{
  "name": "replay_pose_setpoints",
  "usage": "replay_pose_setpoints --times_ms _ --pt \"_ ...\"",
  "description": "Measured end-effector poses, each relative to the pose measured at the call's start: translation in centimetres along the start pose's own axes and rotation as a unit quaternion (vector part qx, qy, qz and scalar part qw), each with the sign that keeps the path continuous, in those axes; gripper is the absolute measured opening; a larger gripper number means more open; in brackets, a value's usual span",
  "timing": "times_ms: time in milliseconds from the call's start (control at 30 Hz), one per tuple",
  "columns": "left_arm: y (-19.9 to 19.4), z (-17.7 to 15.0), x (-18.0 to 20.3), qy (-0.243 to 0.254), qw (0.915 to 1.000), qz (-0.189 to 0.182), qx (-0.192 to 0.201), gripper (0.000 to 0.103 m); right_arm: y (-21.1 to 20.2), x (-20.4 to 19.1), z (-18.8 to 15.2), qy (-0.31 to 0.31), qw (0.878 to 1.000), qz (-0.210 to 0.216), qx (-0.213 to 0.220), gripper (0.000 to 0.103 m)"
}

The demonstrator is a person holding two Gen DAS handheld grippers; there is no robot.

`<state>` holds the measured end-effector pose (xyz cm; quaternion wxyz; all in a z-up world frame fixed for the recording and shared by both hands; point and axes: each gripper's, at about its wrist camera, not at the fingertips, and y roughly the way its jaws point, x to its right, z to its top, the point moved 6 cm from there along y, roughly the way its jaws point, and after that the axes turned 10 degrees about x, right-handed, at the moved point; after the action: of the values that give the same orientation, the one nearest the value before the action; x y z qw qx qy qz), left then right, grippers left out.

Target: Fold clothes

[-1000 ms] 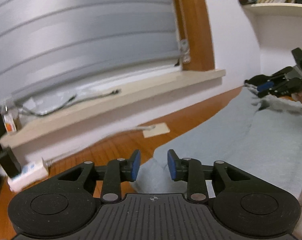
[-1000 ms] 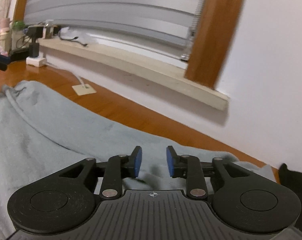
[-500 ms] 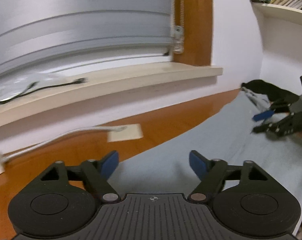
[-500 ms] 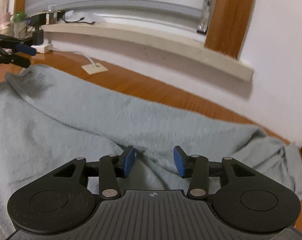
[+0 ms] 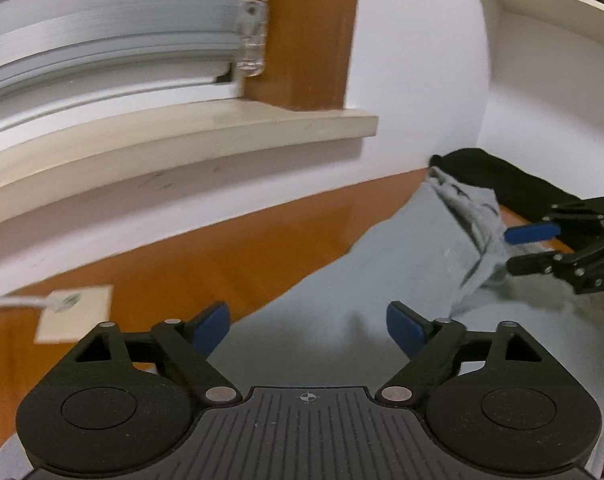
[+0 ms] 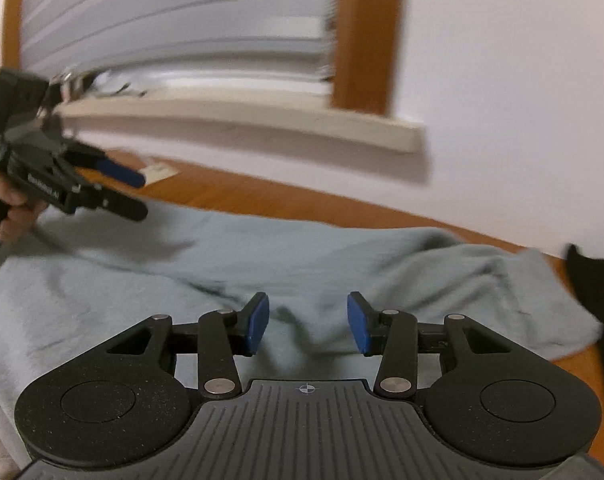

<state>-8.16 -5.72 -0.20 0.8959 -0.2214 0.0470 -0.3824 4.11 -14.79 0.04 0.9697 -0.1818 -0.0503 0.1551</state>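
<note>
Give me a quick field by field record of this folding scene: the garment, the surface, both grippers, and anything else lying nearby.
garment: light grey-blue garment, spread out, rumpled at its right end
surface: wooden tabletop
left gripper: jaws wide, just been opening, nothing gripped
right gripper: jaws apart over a fabric ridge, pads not pressing
nearby: black cloth beyond the garment; white cable plate; window sill

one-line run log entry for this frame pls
phase: regrasp | left tool: open, just widened, empty | right tool: open, over grey garment fold | table: garment spread
</note>
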Motion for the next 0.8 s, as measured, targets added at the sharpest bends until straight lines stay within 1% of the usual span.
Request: replay_pose_setpoints --times_ms 67,133,267,367,433,500,533,633,733,767,800 --pt "1.4 0.8 0.5 0.001 1.0 -0.006 0.002 0.101 -0.9 2.3 0.3 0.012 1.0 -0.025 0.008 0.046" --pt "3.1 1.8 0.9 0.002 0.9999 -0.015 0.001 0.101 -1.3 4.4 0.5 0.019 0.998 -0.058 0.008 0.049" --pt "5.8 2.7 1.2 0.014 0.9996 -0.025 0.0 0.102 -0.3 8.6 1.0 0.03 0.992 -0.123 -0.008 0.052" --pt "7.2 2.2 1.0 0.021 0.999 -0.039 -0.004 0.103 1.7 11.2 0.8 0.028 0.987 -0.157 -0.026 0.062" --pt "8.0 1.3 0.7 0.022 0.9987 -0.044 -0.017 0.103 3.4 12.8 0.3 0.032 0.983 -0.173 -0.044 0.063" --pt "8.5 0.4 0.4 0.02 0.9983 -0.049 -0.022 0.103 5.0 14.2 -0.1 0.042 0.981 -0.18 -0.06 0.063" --pt "8.7 -0.1 0.4 0.022 0.9979 -0.054 -0.028 0.103 5.6 14.7 -0.3 0.048 0.98 -0.18 -0.064 0.063" --pt "8.5 -0.1 0.3 0.025 0.9975 -0.062 -0.023 0.102 7.3 15.8 -0.9 0.062 0.98 -0.175 -0.074 0.062" --pt "8.3 -0.3 0.3 0.023 0.9969 -0.073 -0.021 0.103 7.8 16.2 -1.2 0.064 0.98 -0.171 -0.079 0.054" --pt "8.3 -0.3 0.3 0.022 0.9967 -0.074 -0.023 0.103 7.7 16.3 -1.2 0.065 0.981 -0.168 -0.078 0.046" --pt "8.3 -0.4 0.3 0.02 0.9966 -0.076 -0.024 0.103 7.4 16.2 -1.2 0.067 0.982 -0.161 -0.074 0.034"
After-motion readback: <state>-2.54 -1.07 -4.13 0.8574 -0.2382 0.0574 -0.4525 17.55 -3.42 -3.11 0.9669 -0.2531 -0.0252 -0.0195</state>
